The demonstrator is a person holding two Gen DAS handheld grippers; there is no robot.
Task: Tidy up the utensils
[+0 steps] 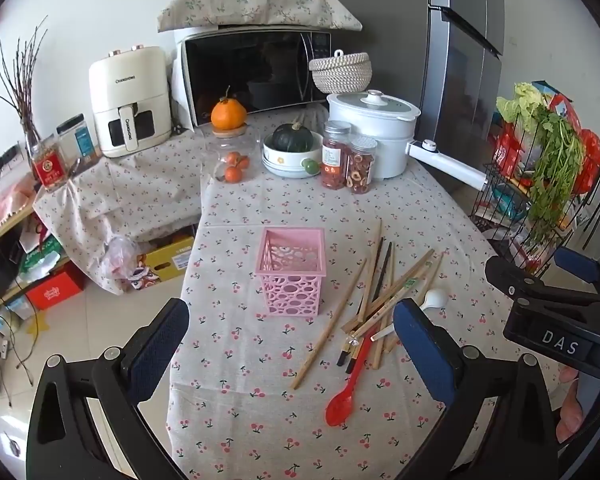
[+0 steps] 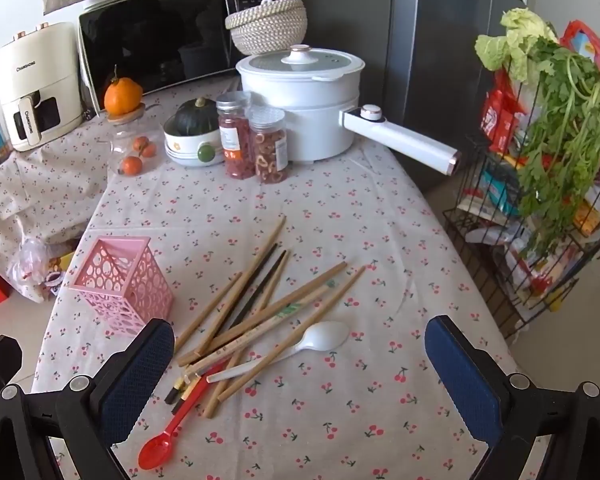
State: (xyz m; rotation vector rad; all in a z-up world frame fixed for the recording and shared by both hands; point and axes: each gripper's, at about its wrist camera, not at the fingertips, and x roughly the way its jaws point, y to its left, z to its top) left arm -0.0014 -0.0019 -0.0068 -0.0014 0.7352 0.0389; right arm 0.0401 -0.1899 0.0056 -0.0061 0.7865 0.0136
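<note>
While both hand-held grippers, left (image 1: 288, 344) and right (image 2: 300, 364), are hovering wide apart, wooden chopsticks (image 2: 260, 312) are lying beside the pink perforated plastic basket (image 1: 291, 272).

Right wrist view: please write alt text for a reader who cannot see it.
Chopsticks, a white spoon and a red spoon lie in a loose pile on a cherry-print tablecloth, beside an empty pink basket. The open right gripper hovers over them, holding nothing.

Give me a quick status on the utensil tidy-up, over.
Left gripper and right gripper open, empty. Chopsticks, red spoon, white spoon piled beside empty pink basket. Nothing blocking.
</note>
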